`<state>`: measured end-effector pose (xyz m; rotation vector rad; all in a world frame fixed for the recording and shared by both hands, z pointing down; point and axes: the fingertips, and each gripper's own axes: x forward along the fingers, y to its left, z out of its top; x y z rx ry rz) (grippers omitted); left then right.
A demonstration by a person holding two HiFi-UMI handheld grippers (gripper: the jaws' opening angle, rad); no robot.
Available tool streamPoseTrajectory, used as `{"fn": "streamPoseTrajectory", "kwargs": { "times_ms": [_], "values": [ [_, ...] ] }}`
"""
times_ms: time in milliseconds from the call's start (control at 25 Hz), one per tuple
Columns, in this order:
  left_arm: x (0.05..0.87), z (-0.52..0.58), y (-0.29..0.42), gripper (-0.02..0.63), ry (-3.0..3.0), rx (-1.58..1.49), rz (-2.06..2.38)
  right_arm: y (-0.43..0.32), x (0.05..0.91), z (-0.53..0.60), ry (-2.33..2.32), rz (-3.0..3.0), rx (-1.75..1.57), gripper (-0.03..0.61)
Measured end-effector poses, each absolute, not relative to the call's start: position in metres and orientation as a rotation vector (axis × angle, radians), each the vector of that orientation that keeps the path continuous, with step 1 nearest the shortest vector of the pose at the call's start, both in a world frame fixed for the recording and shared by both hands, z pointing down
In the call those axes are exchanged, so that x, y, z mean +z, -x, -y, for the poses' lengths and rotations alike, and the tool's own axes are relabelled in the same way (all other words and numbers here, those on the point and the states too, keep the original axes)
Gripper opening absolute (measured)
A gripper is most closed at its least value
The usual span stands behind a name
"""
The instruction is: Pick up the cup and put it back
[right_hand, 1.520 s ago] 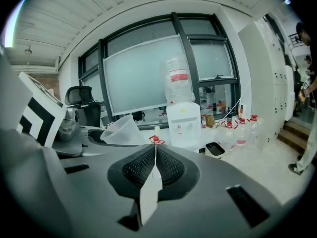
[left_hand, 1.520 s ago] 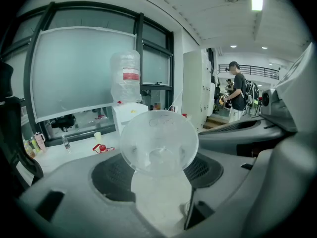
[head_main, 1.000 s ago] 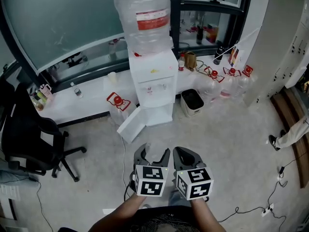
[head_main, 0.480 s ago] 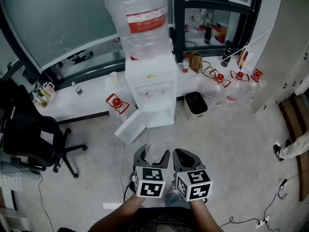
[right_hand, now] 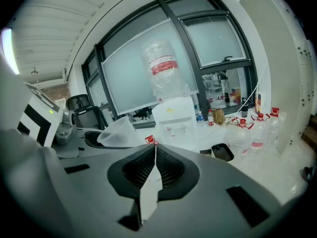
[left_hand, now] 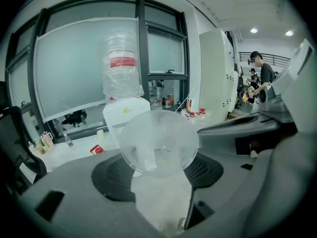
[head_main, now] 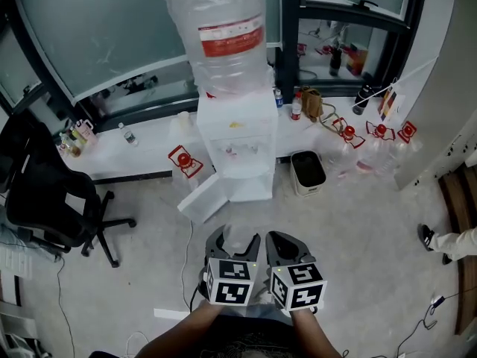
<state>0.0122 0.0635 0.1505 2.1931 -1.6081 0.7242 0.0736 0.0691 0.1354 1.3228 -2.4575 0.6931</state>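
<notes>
**Head view.** The water dispenser (head_main: 235, 136) stands against the window ledge, with a large bottle (head_main: 218, 36) upended on top and its lower door (head_main: 203, 198) swung open. The left gripper (head_main: 235, 241) and right gripper (head_main: 288, 246) are held side by side in front of the dispenser, well apart from it. A black office chair (head_main: 48, 200) stands to the dispenser's left. A dark bin (head_main: 308, 171) sits just beside it on the right.

**Left gripper view.** The jaws are spread wide, and their pads press on either side of a clear plastic cup (left_hand: 158, 142). The cup is held off the floor in front of the dispenser and overlaps its lower part in this view.

**Right gripper view.** The jaws are closed against each other with nothing between them. The cup appears at the left, in the neighbouring gripper, and the dispenser stands beyond it.
</notes>
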Motion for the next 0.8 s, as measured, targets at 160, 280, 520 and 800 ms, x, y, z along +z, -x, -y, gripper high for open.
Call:
{"fn": "streamPoseTrajectory", "kwargs": {
  "times_ms": [160, 280, 520, 800],
  "values": [
    [0.151, -0.058, -0.011, 0.287, -2.185, 0.719, 1.633, -0.076, 0.139, -0.063, -1.319, 2.461, 0.694, 0.021],
    [0.151, -0.055, -0.007, 0.287, -2.173, 0.718, 1.646, -0.074, 0.139, -0.058, -1.309, 2.468, 0.692, 0.021],
    [0.152, -0.041, 0.000, 0.287, -2.174, 0.705, 1.662, -0.065, 0.139, -0.039, -1.295, 2.484, 0.662, 0.021],
    [0.159, -0.009, 0.007, 0.287, -2.175, 0.666, 1.683, -0.051, 0.148, -0.007, -1.260, 2.487, 0.618, 0.021]
  ]
}}
